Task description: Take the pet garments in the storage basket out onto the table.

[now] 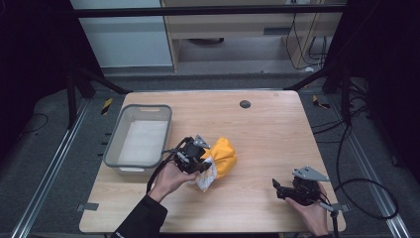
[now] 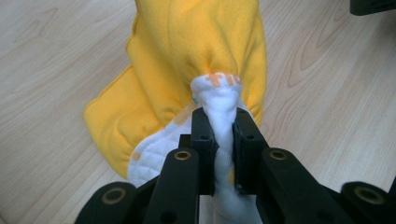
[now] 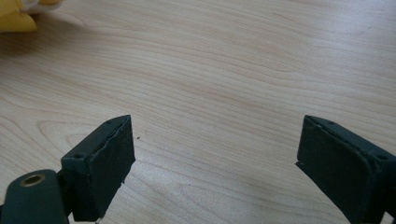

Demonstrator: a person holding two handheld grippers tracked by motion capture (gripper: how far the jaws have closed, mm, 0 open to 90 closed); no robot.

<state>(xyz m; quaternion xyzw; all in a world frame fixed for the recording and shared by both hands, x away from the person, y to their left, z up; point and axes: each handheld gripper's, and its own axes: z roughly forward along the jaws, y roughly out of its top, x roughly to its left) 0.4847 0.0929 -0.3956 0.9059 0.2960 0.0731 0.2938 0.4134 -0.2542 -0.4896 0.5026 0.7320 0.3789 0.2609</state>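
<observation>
Cloth: a yellow cloth with a white quilted lining is lying bunched on the worktop, just right of the grey bin.
Left gripper: fingers are pinching a twisted white fold of the cloth.
Right gripper: fingers are standing wide apart over bare wood, well right of the bin.

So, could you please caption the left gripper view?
Left gripper pinching the white quilted lining of a yellow fabric bundle above the wooden table.

A grey plastic bin sits at the left edge of a light wooden table. A small dark round disc lies near the table's far edge. Black cables trail across the grey floor on the right.
</observation>
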